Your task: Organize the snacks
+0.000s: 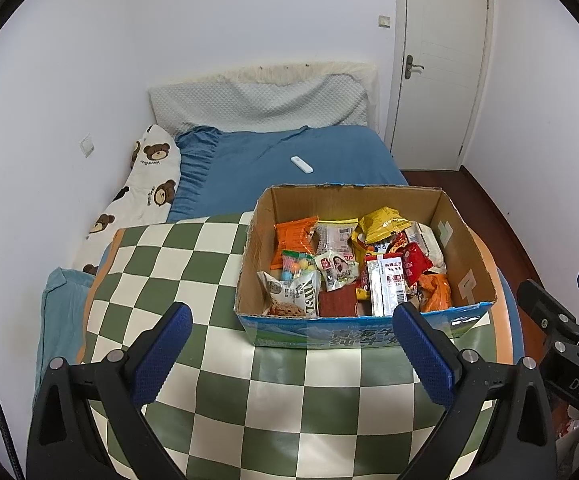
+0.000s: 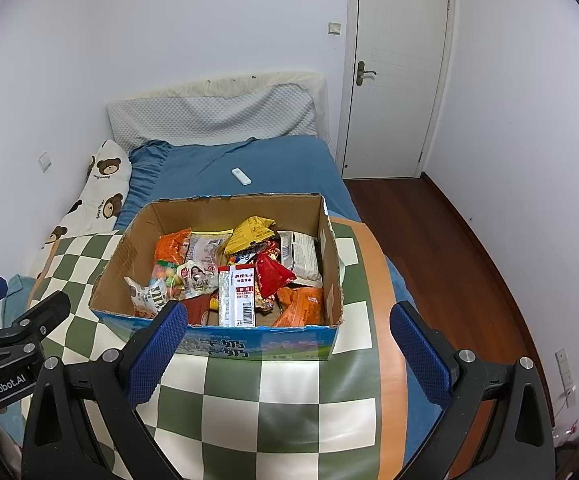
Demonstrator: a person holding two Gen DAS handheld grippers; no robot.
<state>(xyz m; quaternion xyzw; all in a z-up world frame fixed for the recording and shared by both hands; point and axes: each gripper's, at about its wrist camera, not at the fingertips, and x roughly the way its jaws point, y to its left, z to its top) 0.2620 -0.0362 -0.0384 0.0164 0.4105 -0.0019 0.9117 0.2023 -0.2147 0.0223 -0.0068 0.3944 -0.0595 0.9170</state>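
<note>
An open cardboard box [image 1: 349, 200] with a blue printed front stands on a green-and-cream checkered mat [image 1: 169, 264]. It holds several snack packets: an orange bag [image 1: 293, 236], a yellow bag [image 1: 385, 224], a red pouch [image 1: 417, 264] and a white carton with a barcode [image 1: 389, 288]. My left gripper [image 1: 293, 356] is open and empty, just short of the box's front wall. My right gripper [image 2: 289, 356] is open and empty too, in front of the same box [image 2: 229, 208]. Between its fingers I see the white carton [image 2: 237, 296] and the red pouch [image 2: 273, 276].
The mat lies on a bed with a blue sheet [image 1: 273, 160]. A white remote [image 1: 301, 165] rests on the sheet behind the box. A bear-print pillow [image 1: 149, 184] lies along the left wall. A white door [image 2: 397, 68] and wooden floor [image 2: 429, 240] are to the right.
</note>
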